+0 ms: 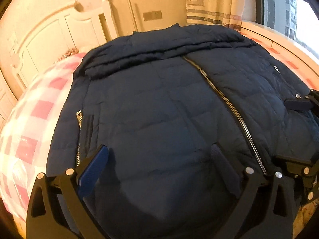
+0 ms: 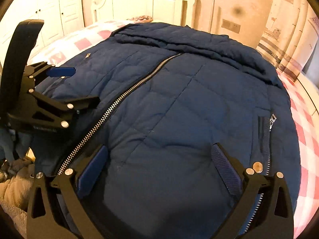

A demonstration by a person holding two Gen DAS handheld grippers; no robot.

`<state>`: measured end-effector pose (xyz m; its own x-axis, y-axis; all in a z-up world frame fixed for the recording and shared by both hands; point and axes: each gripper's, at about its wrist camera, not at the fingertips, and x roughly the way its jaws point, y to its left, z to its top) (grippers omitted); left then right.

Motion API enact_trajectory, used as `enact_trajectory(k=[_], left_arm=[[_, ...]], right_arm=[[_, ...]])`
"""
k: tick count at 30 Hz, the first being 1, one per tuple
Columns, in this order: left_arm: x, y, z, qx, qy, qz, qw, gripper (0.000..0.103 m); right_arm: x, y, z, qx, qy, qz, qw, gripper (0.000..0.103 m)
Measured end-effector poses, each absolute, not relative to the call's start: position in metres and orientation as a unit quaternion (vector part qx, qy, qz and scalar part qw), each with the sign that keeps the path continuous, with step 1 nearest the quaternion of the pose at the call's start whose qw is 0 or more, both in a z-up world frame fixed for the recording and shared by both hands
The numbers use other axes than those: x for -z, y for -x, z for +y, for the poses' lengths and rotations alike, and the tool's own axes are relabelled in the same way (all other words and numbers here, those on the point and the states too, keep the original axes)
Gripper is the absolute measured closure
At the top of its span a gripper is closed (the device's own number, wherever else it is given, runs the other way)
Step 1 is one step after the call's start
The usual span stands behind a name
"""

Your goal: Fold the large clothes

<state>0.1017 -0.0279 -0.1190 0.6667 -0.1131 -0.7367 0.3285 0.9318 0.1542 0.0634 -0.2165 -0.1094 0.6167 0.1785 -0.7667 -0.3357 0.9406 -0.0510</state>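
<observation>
A navy quilted jacket (image 1: 159, 103) lies front up and zipped on the bed, its hood or sleeves folded across the far end. It also fills the right wrist view (image 2: 179, 109). My left gripper (image 1: 159, 155) is open, its blue pads spread over the near hem left of the zipper (image 1: 229, 103). My right gripper (image 2: 159, 155) is open over the hem right of the zipper (image 2: 119, 101). The right gripper shows at the left view's right edge (image 1: 295, 131); the left gripper shows at the right view's left edge (image 2: 79, 85). Neither holds cloth.
The bed has a pink and white checked cover (image 1: 30, 123) (image 2: 305, 131) and a white headboard (image 2: 147, 2). A curtain (image 1: 215, 2) and window (image 1: 283, 12) stand at the far right. White wardrobe doors (image 2: 49, 10) are at the left. A beige fluffy fabric (image 2: 14, 191) lies near.
</observation>
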Motion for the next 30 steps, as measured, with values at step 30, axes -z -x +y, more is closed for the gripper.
enact_trajectory(k=[30], left_arm=[[0.123, -0.069, 0.061, 0.054, -0.084, 0.401, 0.911, 0.002]], right_arm=[[0.123, -0.010, -0.252, -0.094, 0.074, 0.394, 0.911, 0.004]])
